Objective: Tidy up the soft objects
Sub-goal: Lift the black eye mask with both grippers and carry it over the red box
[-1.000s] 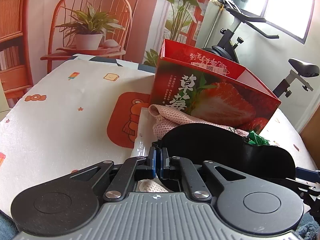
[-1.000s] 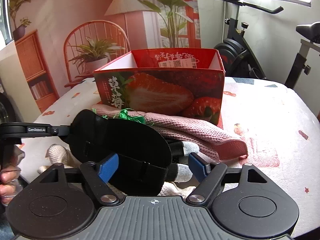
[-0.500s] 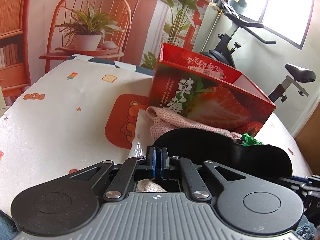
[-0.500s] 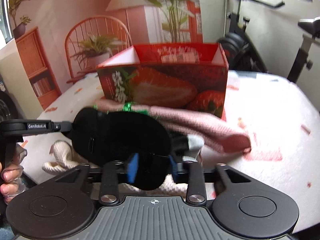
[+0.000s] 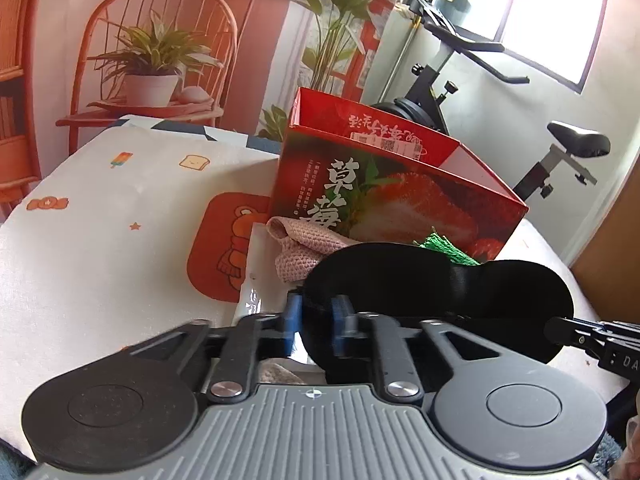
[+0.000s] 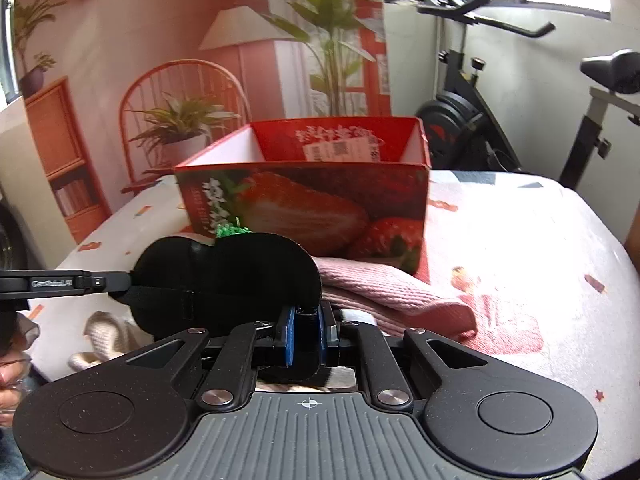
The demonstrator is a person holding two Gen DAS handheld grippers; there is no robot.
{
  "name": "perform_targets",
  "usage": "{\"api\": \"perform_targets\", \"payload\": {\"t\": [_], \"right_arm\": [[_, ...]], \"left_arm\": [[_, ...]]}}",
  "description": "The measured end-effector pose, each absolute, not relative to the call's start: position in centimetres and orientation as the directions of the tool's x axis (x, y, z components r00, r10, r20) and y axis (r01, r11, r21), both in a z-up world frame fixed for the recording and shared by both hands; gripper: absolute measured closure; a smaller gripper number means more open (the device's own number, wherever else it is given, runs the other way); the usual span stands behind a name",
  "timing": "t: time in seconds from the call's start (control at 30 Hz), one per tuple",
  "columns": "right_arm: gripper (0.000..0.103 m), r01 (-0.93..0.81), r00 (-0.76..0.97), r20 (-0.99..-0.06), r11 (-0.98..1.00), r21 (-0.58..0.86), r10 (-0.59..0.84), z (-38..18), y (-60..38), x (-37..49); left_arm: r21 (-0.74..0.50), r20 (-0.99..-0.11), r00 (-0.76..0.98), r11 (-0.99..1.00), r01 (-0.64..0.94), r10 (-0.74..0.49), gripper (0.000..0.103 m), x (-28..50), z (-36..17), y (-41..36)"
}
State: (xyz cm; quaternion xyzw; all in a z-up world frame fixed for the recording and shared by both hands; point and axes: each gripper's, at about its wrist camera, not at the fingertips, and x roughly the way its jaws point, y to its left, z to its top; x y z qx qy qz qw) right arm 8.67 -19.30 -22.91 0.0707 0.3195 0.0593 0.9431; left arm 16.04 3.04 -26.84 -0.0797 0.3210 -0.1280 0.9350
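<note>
Eye mask [image 6: 228, 276] handover, left claw [image 5: 314, 322] to right claw [image 6: 306, 338].
Right claw clenched on mask; left claw's jaws opening, mask between them. Lift clear, then into strawberry box [image 6: 304, 204].

The sleep mask [image 5: 436, 288] is matt black fabric with a smooth face. The pink cloth [image 6: 392, 292] is a ribbed, rough knit; the cream knit [image 6: 100, 340] at lower left looks chunkier. The strawberry box [image 6: 304, 208] is glossy printed cardboard. The tablecloth [image 5: 100, 240] is soft, matt printed fabric. The green tuft [image 5: 444, 244] looks like shiny stringy fibre.
</note>
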Motion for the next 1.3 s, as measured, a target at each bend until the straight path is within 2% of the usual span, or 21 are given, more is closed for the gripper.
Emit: {"api": "perform_targets", "payload": {"t": [0.07,0.23,0.57,0.63,0.7,0.87,1.17,1.23,1.3], "right_arm": [[0.092,-0.059,0.786,-0.6,0.984,0.166,0.148,-23.3,-19.5,9.0],[0.092,-0.041,0.78,-0.611,0.985,0.167,0.136,-24.5,-20.2,9.8],[0.091,-0.027,0.768,-0.625,0.981,0.191,0.142,-25.8,-21.0,10.8],[0.091,-0.025,0.766,-0.626,0.981,0.195,0.144,-25.9,-21.1,10.8],[0.091,-0.025,0.766,-0.626,0.98,0.198,0.146,-26.0,-21.1,10.8],[0.091,-0.022,0.765,-0.626,0.978,0.205,0.149,-26.1,-21.3,10.8],[0.091,-0.021,0.765,-0.627,0.978,0.205,0.148,-26.2,-21.3,10.8],[0.091,-0.019,0.766,-0.626,0.978,0.206,0.146,-26.2,-21.4,10.8],[0.091,-0.015,0.768,-0.624,0.978,0.208,0.145,-26.1,-21.4,10.7]], "left_arm": [[-0.213,-0.573,0.771,0.959,0.188,-0.279,0.051,16.0,-26.9,2.9],[-0.213,-0.603,0.741,0.954,0.209,-0.297,0.05,17.5,-27.5,3.0],[-0.38,-0.629,0.62,0.881,0.281,-0.469,0.05,20.5,-29.1,2.9],[-0.413,-0.624,0.606,0.866,0.28,-0.494,0.048,20.8,-29.3,2.9],[-0.457,-0.618,0.594,0.85,0.261,-0.515,0.04,21.0,-29.7,3.2],[-0.571,-0.583,0.567,0.79,0.224,-0.582,0.038,21.6,-30.3,4.2],[-0.561,-0.549,0.566,0.773,0.296,-0.615,0.043,20.9,-29.2,3.1],[-0.537,-0.554,0.579,0.788,0.3,-0.598,0.05,20.7,-28.9,3.0],[-0.5,-0.573,0.6,0.818,0.285,-0.559,0.071,20.5,-28.7,3.3]]}}
